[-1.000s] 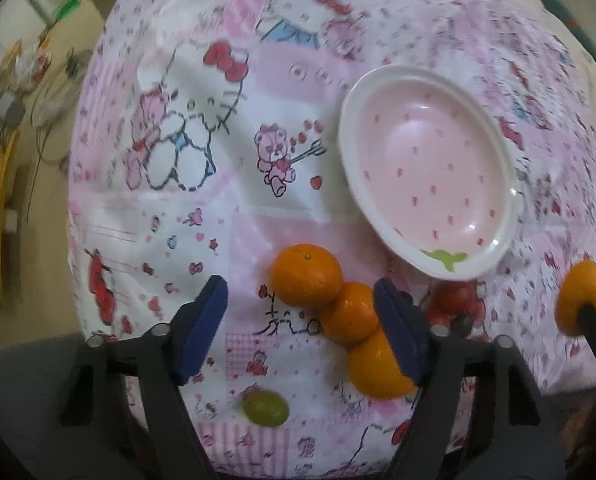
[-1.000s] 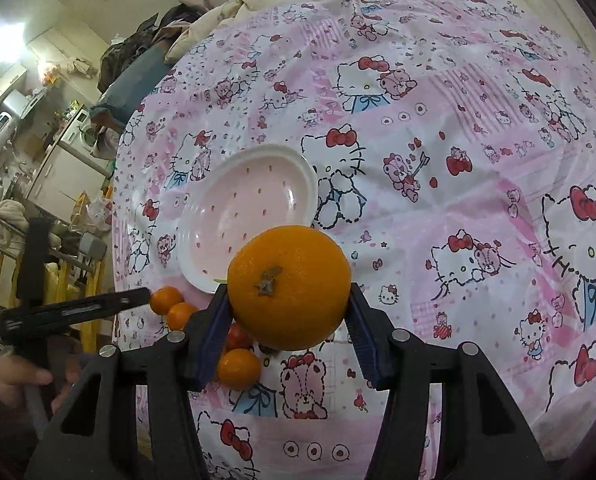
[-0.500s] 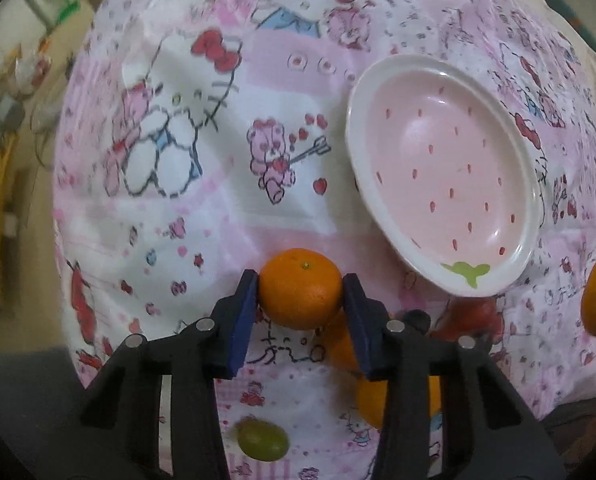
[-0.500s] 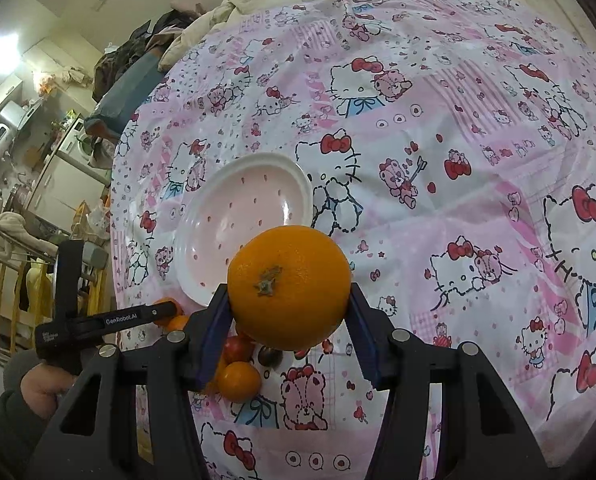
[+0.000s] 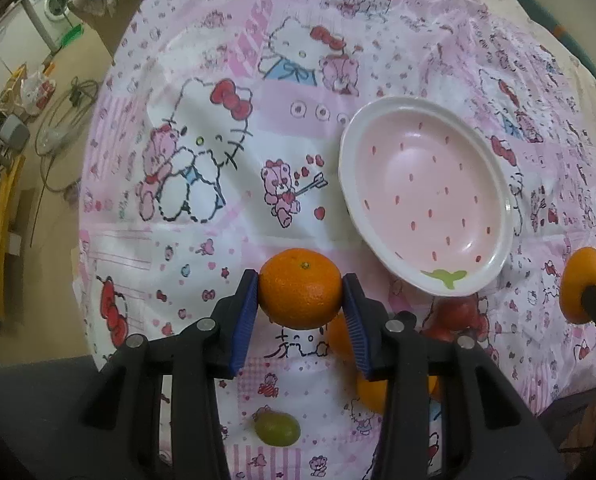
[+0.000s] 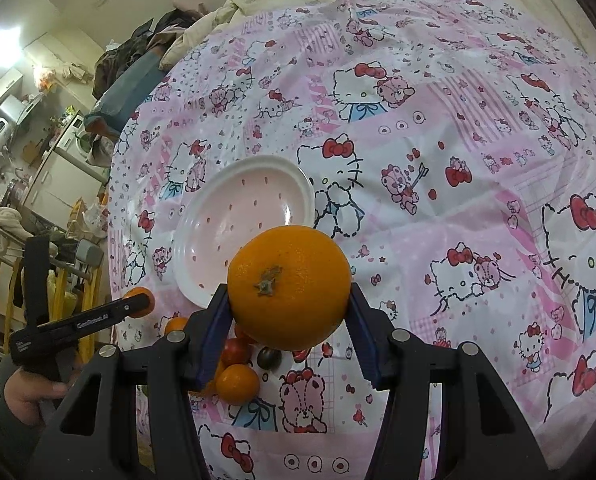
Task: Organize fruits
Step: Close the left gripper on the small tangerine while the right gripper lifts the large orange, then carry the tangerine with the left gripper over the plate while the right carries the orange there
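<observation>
My left gripper [image 5: 301,292] is shut on a small mandarin [image 5: 300,288] and holds it above the cloth, left of the pink strawberry-print plate [image 5: 426,196]. My right gripper [image 6: 289,300] is shut on a large orange [image 6: 289,287], held in front of the same plate [image 6: 242,224]. That orange also shows at the right edge of the left wrist view [image 5: 584,290]. More mandarins [image 5: 372,392], red tomatoes [image 5: 456,316] and a green grape [image 5: 278,428] lie on the cloth near the front edge. The left gripper [image 6: 136,306] also shows in the right wrist view.
The pink Hello Kitty cloth [image 6: 458,160] covers a bed. A dark plum-like fruit [image 6: 269,358], a tomato [image 6: 236,351] and a mandarin [image 6: 238,384] lie below my right gripper. The bed edge drops to the floor on the left [image 5: 38,200]. Household clutter stands beyond [image 6: 38,160].
My left gripper closed on the mandarin, then lifted it off the cloth away from the other fruit. My right gripper keeps holding the orange, almost still.
</observation>
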`<state>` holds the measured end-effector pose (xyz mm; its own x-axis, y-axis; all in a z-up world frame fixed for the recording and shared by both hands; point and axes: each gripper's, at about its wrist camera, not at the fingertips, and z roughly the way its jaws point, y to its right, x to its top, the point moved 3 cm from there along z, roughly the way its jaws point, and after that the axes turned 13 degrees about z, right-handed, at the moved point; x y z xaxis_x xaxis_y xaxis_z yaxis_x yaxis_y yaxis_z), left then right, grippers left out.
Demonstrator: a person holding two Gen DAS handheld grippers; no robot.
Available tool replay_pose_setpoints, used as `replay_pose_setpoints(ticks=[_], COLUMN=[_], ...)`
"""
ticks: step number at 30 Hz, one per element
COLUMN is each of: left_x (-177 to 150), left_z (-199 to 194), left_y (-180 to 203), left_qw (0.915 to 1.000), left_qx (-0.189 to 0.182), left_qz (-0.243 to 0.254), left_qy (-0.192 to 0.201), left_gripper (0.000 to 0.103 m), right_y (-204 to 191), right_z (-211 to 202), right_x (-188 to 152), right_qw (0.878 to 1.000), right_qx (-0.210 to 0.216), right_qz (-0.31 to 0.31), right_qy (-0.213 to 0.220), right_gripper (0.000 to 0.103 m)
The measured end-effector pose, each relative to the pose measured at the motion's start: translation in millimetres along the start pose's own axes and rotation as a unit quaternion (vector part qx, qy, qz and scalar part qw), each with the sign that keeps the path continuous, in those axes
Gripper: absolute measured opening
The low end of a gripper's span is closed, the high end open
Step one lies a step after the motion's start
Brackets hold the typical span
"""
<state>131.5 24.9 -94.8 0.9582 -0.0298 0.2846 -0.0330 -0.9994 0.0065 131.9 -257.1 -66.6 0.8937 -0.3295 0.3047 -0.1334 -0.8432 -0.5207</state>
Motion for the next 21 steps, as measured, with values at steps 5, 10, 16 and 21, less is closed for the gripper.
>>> replay_pose_setpoints(ticks=[5, 10, 16, 21], left_x=[6, 21, 46, 66], left_z=[-13, -32, -44, -45], left_y=[6, 16, 30, 39], left_qw=[0.9998, 0.9978, 0.9941, 0.9907], left_qx=[0.001, 0.003, -0.003, -0.007], left_qz=[0.01, 0.042, 0.076, 0.098], left_qy=[0.017, 0.05, 0.078, 0.093], left_gripper=[0.037, 0.037, 0.037, 0.037], right_y=[-2, 1, -3, -14], right_z=[-6, -12, -15, -11], right_x=[0, 5, 19, 34], right_qw=[1.0, 1.0, 0.999, 0.999], right_qx=[0.006, 0.012, 0.023, 0.024], right_qz=[-0.001, 0.003, 0.002, -0.019], right_qy=[0.008, 0.017, 0.029, 0.036], right_gripper=[0.058, 0.058, 0.058, 0.058])
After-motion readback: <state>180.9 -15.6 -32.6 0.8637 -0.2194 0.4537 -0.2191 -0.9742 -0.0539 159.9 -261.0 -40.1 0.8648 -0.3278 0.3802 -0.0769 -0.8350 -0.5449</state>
